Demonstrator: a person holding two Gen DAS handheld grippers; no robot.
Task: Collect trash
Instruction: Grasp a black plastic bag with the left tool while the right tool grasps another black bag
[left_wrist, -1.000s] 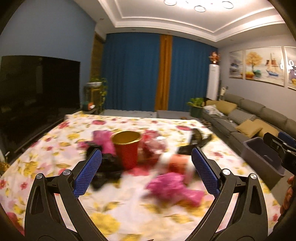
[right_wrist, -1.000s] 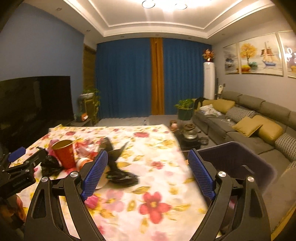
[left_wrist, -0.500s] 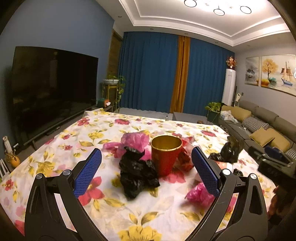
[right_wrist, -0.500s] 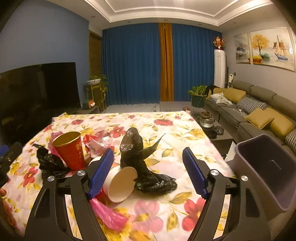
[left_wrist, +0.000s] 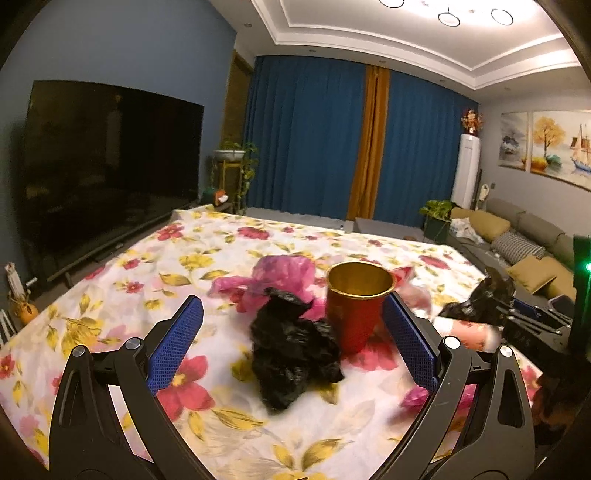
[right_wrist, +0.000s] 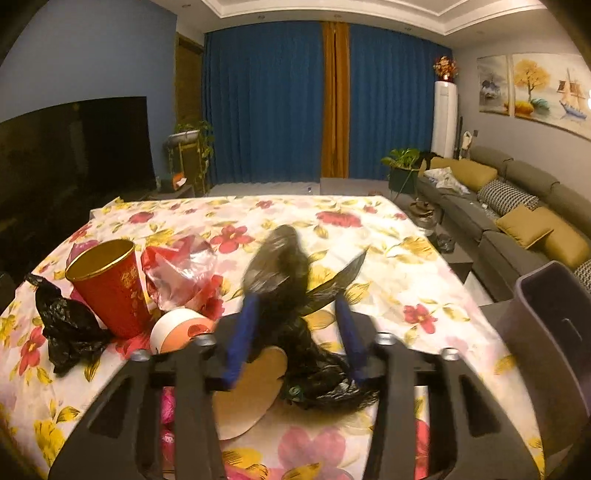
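Left gripper (left_wrist: 293, 341) hangs low over the flowered worktop (left_wrist: 207, 258), fingers spread wide and holding nothing. Between them at centre frame: a crumpled black bag (left_wrist: 293, 354), with the red cup (left_wrist: 356, 306) standing upright just right of it, touching the bag's edge. Pink bag (left_wrist: 275, 277) lies behind both. Right gripper (right_wrist: 297, 334) sits at lower centre of its view, fingers partly closed around a second black bag (right_wrist: 280, 258); the view is blurred, so firm contact cannot be told. That bag rises upright between the blue pads, its lower folds pooling on the cloth. A tipped paper cup (right_wrist: 181, 328) lies left of it, beside the red cup. Clear wrapper (right_wrist: 181, 269) behind them. Grey bin (right_wrist: 554, 332) at the right edge, off the worktop.
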